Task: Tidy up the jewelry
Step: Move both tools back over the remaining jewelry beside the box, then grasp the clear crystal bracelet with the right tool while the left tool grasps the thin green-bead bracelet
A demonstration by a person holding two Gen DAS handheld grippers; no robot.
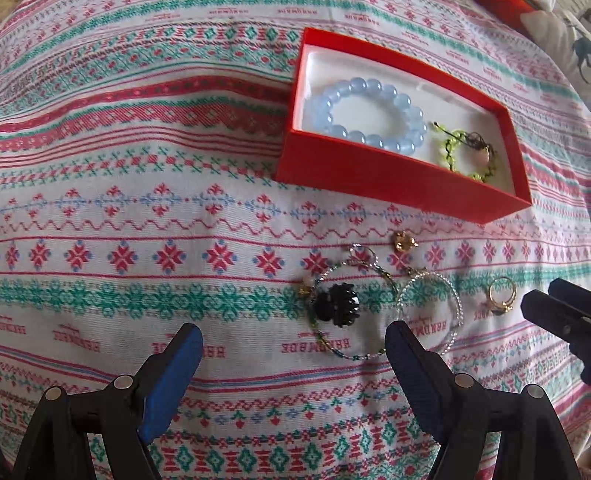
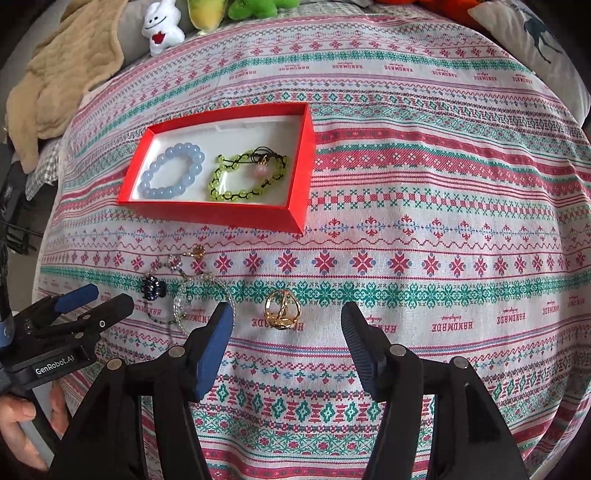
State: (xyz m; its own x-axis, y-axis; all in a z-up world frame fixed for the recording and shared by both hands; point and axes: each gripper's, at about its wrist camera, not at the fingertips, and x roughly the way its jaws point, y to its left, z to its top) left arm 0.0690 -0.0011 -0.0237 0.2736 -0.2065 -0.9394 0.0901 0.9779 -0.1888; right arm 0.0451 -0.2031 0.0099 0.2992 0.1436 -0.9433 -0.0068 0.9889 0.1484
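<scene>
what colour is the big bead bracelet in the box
Pale translucent blue bead bracelet; clearest in the left wrist view.

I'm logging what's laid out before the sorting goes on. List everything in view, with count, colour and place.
Box: one, red with white lining, on the cloth.
Bead bracelet: one, pale blue, in the box, left part.
Cord bracelet: one, yellow-green and black, in the box, right part.
Hoop jewelry: a tangle, count unclear, clear and green beads, on the cloth.
Hair claw: one, black, on the hoops.
Charm: one, gold, near the box.
Rings: gold, count unclear, on the cloth.
Cloth: one, red and green pattern.
Plush toys: several, far edge.
Left gripper: open.
Right gripper: open, rings just ahead.
</scene>
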